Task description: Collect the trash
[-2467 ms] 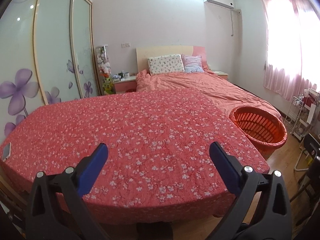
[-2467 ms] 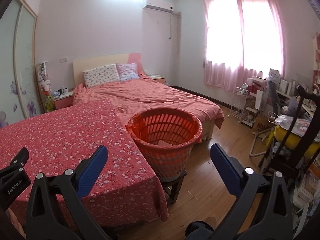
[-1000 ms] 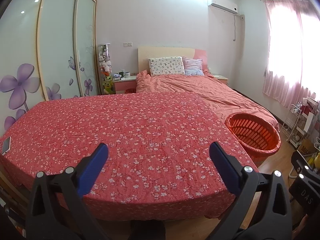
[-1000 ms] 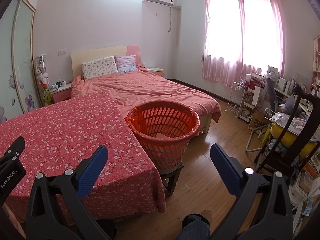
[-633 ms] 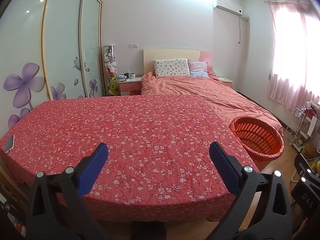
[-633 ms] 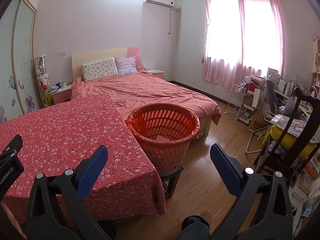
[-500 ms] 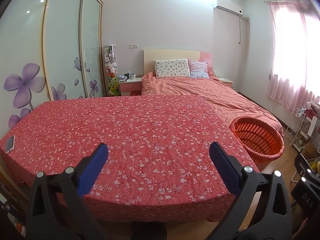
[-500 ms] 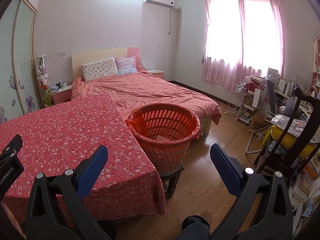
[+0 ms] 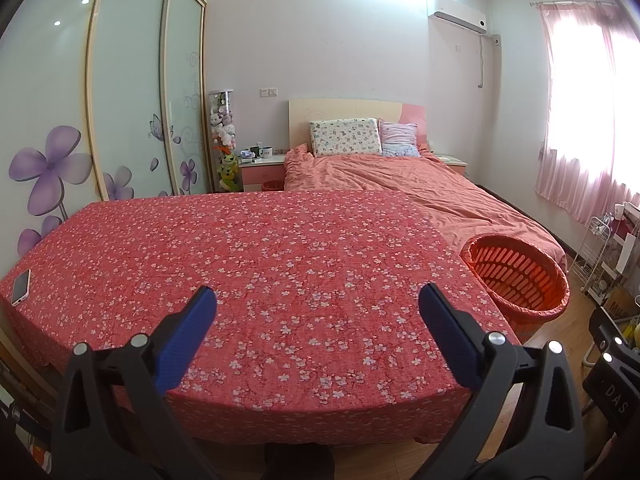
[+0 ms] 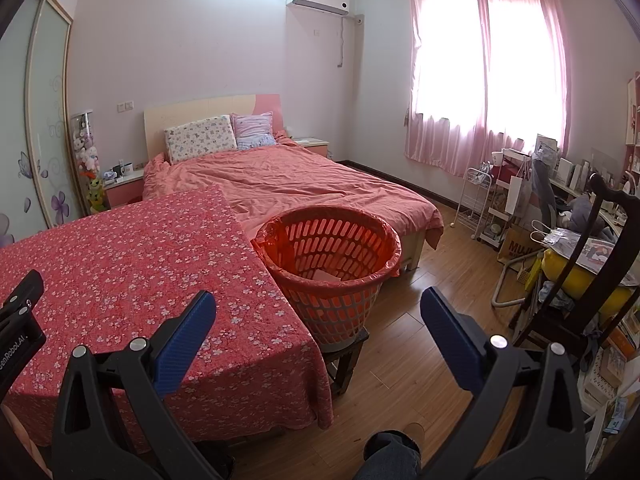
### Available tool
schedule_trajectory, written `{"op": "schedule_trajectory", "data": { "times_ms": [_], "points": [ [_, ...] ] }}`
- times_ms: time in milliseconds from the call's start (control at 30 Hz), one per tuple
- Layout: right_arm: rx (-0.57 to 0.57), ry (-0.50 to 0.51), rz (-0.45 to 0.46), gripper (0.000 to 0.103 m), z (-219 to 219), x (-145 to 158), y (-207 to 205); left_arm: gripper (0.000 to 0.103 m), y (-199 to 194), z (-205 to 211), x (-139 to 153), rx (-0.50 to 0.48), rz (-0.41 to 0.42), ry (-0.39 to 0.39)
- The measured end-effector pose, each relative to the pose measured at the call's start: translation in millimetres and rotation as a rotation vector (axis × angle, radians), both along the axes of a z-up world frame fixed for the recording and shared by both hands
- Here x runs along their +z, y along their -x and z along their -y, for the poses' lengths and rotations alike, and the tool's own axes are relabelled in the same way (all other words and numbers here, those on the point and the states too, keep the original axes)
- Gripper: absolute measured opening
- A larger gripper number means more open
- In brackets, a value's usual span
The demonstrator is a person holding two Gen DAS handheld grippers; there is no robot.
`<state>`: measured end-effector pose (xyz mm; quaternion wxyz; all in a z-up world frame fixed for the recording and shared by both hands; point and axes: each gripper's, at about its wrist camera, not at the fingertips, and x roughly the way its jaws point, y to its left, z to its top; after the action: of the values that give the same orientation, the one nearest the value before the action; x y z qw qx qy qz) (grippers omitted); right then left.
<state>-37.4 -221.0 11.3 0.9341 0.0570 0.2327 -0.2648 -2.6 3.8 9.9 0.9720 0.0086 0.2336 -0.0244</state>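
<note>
Two grippers, both spread wide with nothing between the blue pads. Far left on the floral red cover [image 9: 280,264] lies a phone [image 9: 21,281], near the cover's left edge, well apart from the left gripper [image 9: 316,322]. Left gripper hangs over the near edge of the cover, its span bare cloth only. To its right, off the cover's right corner, stands the orange basket [image 9: 520,276], lined with an orange bag. In the right wrist view the right gripper [image 10: 316,320] points at that basket [image 10: 332,256], which sits on a dark stool [image 10: 346,354] touching the cover's edge, ahead of and between the fingers. A pale scrap [image 10: 326,276] lies on the basket bottom; cannot tell what it is. Pink bed [image 10: 304,184] behind; cluttered desk at far right.
</note>
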Motion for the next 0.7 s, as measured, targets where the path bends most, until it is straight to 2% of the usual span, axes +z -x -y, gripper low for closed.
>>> {"op": "schedule_trajectory", "data": {
  "times_ms": [700],
  "points": [
    [0.002,-0.002,-0.004,0.101,-1.0,0.5,-1.0,0.099,0.1,-0.5,-0.5,-0.001,-0.005,0.000]
  ]
}}
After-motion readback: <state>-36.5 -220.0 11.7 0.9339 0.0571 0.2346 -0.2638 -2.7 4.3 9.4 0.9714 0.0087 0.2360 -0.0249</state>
